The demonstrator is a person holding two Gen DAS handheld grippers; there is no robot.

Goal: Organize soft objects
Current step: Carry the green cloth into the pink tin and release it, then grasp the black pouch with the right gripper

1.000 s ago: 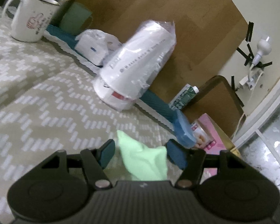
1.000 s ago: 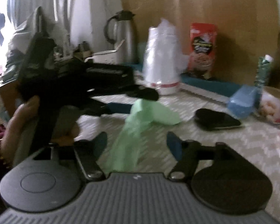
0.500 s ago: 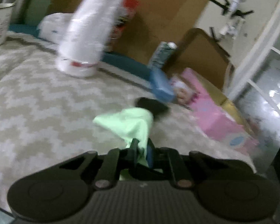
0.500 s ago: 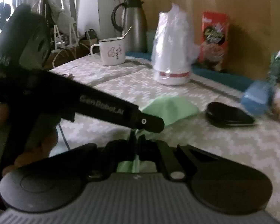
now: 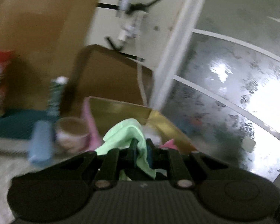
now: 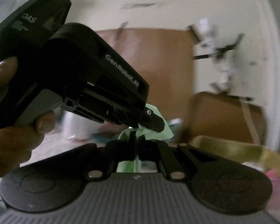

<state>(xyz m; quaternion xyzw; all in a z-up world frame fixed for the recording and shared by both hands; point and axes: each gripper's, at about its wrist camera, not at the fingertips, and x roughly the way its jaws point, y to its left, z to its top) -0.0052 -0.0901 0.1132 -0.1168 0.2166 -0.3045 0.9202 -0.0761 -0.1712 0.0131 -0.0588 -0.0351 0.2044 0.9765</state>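
A light green cloth (image 5: 125, 136) hangs bunched between both grippers, lifted off the table. My left gripper (image 5: 141, 149) is shut on one end of it. My right gripper (image 6: 137, 140) is shut on the other end; the cloth (image 6: 155, 132) shows above and below its closed jaws. In the right wrist view the left gripper's black body (image 6: 69, 78) fills the upper left, its tip touching the cloth. A gold open box (image 5: 158, 121) with pink and white soft items inside lies just beyond the cloth; it also shows in the right wrist view (image 6: 224, 147).
A pink pack (image 5: 89, 123), a small cup (image 5: 72, 130) and a light blue object (image 5: 41, 141) stand left of the box. A brown board (image 5: 112, 78) and a frosted glass door (image 5: 233, 93) are behind. Both views are blurred.
Both grippers closed on the green cloth, lifted it off the patterned table and swung it to the right, toward the gold box.
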